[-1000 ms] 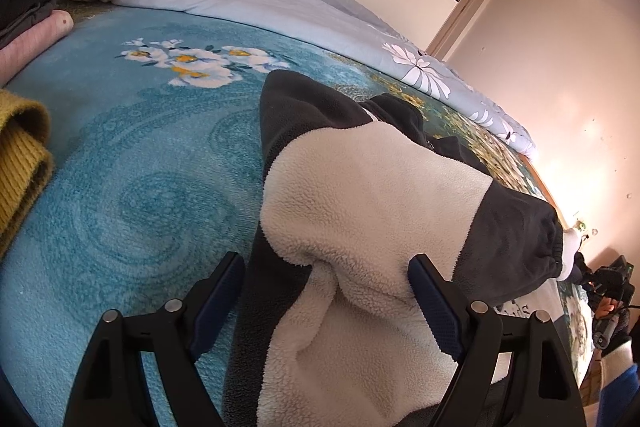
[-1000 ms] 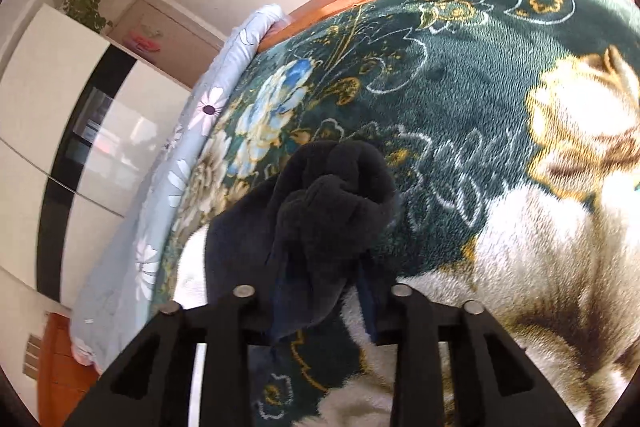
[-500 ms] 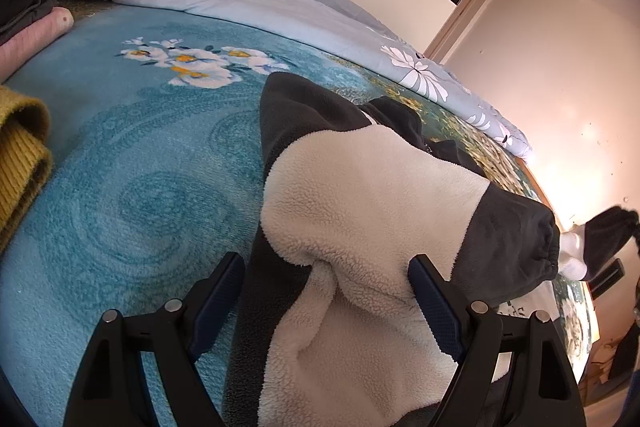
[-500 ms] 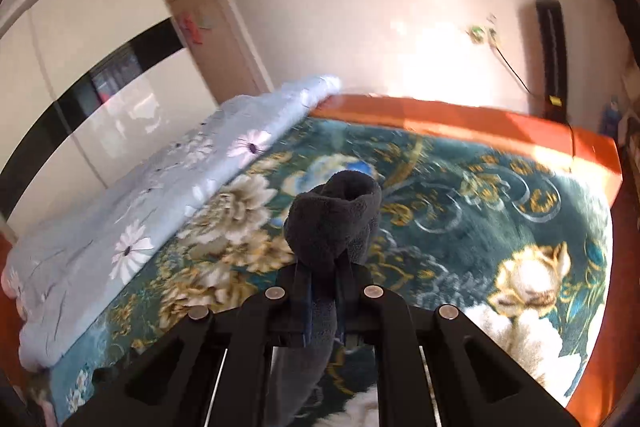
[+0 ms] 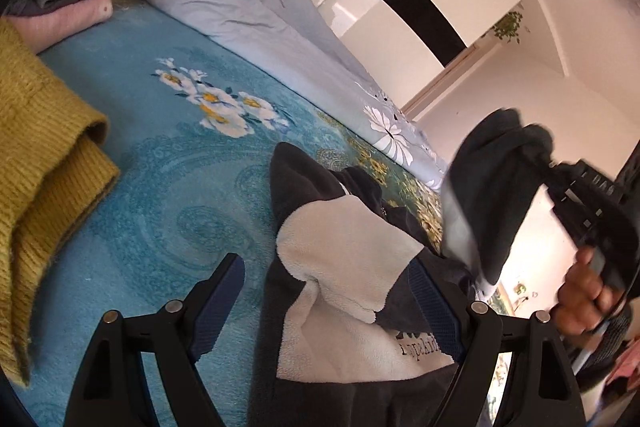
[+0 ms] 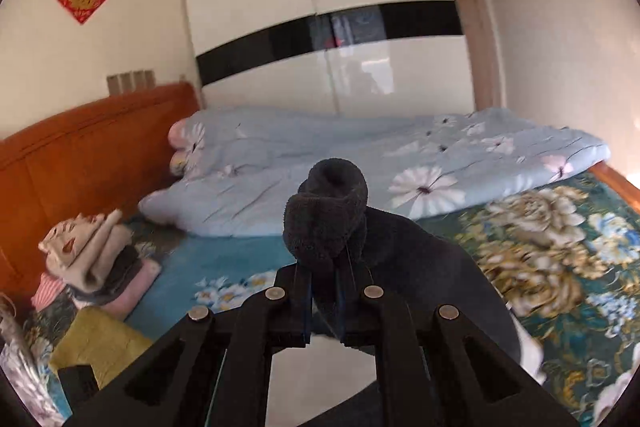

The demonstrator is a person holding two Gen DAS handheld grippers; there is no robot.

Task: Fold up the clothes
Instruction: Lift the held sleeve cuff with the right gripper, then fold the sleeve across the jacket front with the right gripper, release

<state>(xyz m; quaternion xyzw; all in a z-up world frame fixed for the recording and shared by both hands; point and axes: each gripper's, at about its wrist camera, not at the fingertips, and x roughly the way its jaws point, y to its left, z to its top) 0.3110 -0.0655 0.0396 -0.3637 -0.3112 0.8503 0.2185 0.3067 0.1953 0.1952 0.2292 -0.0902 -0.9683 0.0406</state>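
Observation:
A dark grey and cream fleece jacket (image 5: 340, 247) lies on the teal floral blanket (image 5: 168, 167). My left gripper (image 5: 328, 287) is open, its blue-padded fingers (image 5: 218, 291) either side of the jacket's folded cream part. My right gripper (image 6: 324, 287) is shut on the jacket's dark grey sleeve cuff (image 6: 326, 215) and holds it lifted above the bed. In the left wrist view that gripper (image 5: 560, 183) is at the right with the raised dark sleeve (image 5: 492, 187) hanging from it.
A mustard knit sweater (image 5: 36, 163) lies at the left. A stack of folded clothes (image 6: 92, 259) sits by the orange headboard (image 6: 80, 155). A light blue floral duvet (image 6: 360, 167) runs along the far side. A white wardrobe (image 6: 340, 27) stands behind.
My right gripper has lifted the dark sleeve off the bed and swung it up and over toward the jacket body and the headboard side. My left gripper has stayed over the jacket.

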